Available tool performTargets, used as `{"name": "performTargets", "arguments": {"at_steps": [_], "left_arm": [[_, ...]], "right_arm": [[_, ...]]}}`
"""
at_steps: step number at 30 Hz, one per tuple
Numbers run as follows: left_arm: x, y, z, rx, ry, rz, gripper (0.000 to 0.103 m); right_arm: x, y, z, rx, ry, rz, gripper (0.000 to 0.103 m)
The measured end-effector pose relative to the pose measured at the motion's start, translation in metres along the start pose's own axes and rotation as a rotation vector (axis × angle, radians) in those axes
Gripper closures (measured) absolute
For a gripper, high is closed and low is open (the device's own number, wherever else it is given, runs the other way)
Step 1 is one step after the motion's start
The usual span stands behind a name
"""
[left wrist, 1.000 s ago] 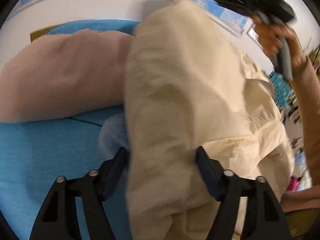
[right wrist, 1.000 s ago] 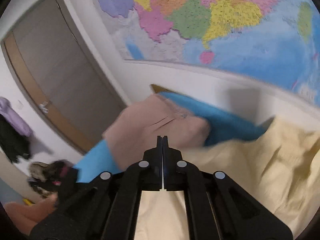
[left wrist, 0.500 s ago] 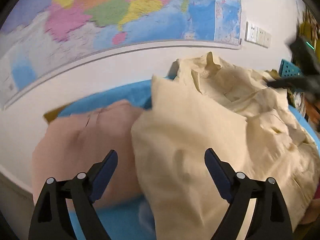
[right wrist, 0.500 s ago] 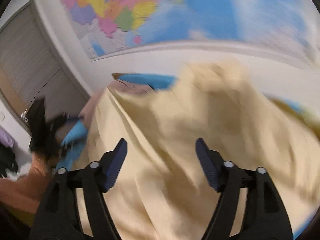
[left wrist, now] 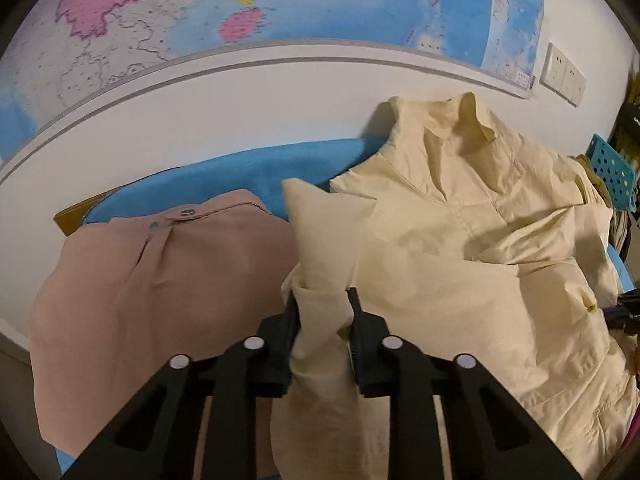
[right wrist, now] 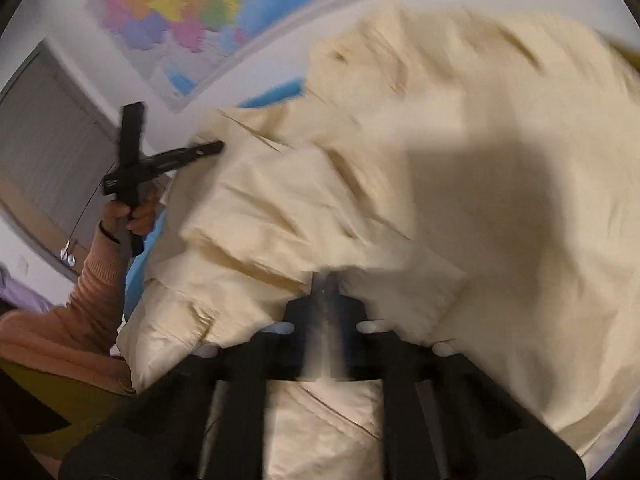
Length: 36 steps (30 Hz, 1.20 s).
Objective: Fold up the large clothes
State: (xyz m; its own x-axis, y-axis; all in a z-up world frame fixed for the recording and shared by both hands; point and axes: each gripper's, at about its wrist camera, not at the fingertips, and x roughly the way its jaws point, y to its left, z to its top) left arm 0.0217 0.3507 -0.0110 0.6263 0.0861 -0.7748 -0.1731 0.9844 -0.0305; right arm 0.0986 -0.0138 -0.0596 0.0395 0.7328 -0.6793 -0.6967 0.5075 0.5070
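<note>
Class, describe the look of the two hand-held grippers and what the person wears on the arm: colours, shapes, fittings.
The left gripper is matte black plastic: two triangular cut-out arms with silver round rivets, ending in dark blue ribbed pads. The right gripper appears the same black build, blurred. The left hand grips a black handle; the sleeve is ribbed peach knit.

Home room: wall map (left wrist: 280, 8), door (right wrist: 44, 152).
</note>
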Motion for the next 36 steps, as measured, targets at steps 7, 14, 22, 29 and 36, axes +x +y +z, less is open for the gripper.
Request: {"name": "performTargets", "arguments": {"at_steps": [7,14,22,29,36], "left_arm": [[-0.022,0.003,0.019,-0.072,-0.096,-0.059,0.092],[0.013,-0.008,0.010,-0.022,-0.032,0.118,0.076],[-0.024,-0.012,-0.003,0.009,-0.107,0.119,0.044],[-0.052,-0.070,-0.030,0.183,-0.117,-0.077,0.043],[-0.016,-0.113,-0.043,0.314,0.012,-0.136,0.043]], "right_arm": [[-0.078,0.058,0.053,-0.269,-0.315,-0.312,0.103],[-0.026,0.009,0.043,-0.225,-0.141,-0.408,0.102],[-0.033,-0.037,0.006,-0.013,-0.139,-0.279,0.040],[-0.007,-0.047,0.004,-0.003,-0.064,-0.315,0.101],[-0.035,-0.039,0.022,-0.035,-0.189,-0.353,0.102]]}}
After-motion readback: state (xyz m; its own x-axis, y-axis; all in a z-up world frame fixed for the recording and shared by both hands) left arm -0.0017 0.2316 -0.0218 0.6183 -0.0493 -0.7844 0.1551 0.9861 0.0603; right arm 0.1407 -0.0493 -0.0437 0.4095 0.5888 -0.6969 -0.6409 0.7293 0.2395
